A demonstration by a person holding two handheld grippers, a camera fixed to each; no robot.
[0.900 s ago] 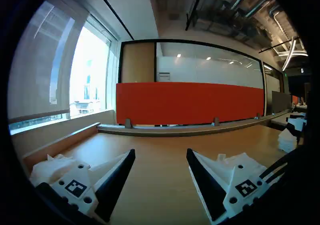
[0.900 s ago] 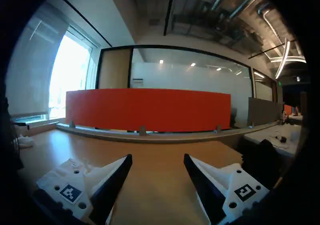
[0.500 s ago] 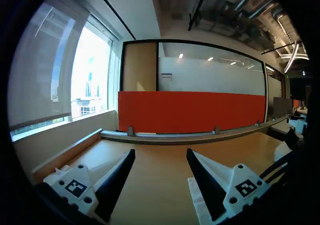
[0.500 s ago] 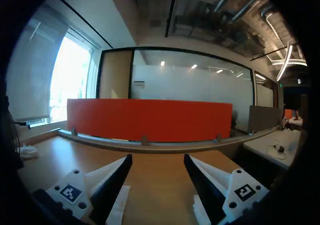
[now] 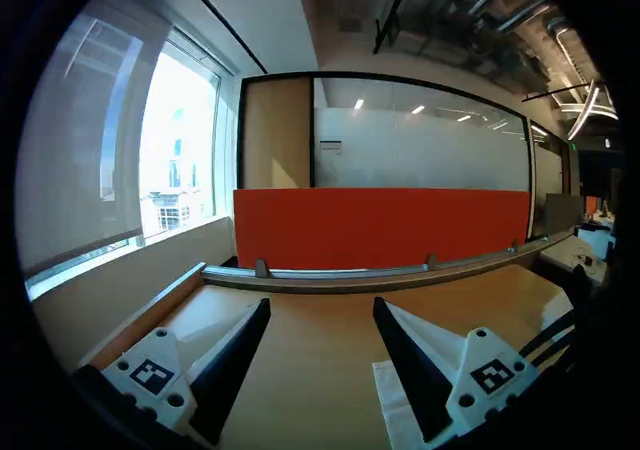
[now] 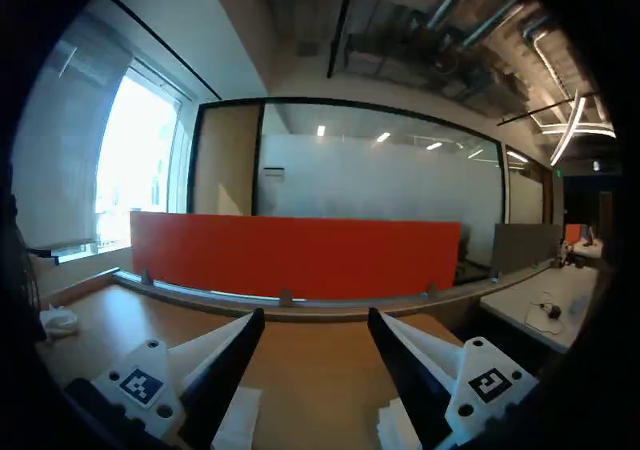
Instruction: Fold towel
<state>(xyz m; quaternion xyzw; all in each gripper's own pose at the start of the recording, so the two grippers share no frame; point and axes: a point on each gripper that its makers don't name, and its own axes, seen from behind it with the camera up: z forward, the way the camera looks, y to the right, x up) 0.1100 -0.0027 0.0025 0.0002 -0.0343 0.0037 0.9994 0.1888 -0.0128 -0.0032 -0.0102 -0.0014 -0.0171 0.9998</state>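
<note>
In the left gripper view, my left gripper (image 5: 320, 302) is open above the wooden table (image 5: 320, 346), with nothing between its fingers. A strip of white towel (image 5: 390, 402) lies low down, beside the inner edge of the right finger. In the right gripper view, my right gripper (image 6: 314, 312) is also open and holds nothing. Two bits of white towel (image 6: 238, 418) peek out under its fingers at the bottom, the second one a layered edge (image 6: 390, 427). Most of the towel is hidden below the fingers.
An orange divider panel (image 5: 380, 227) on a grey rail closes the table's far edge. A window (image 5: 172, 178) and a raised wooden ledge (image 5: 148, 318) run along the left. A crumpled white cloth (image 6: 56, 319) lies far left. A neighbouring white desk (image 6: 544, 306) stands to the right.
Both cameras have tipped upward and drawn back, so the towel has sunk to the bottom of each view. The crumpled white cloth by the left finger has dropped out of the left gripper view.
</note>
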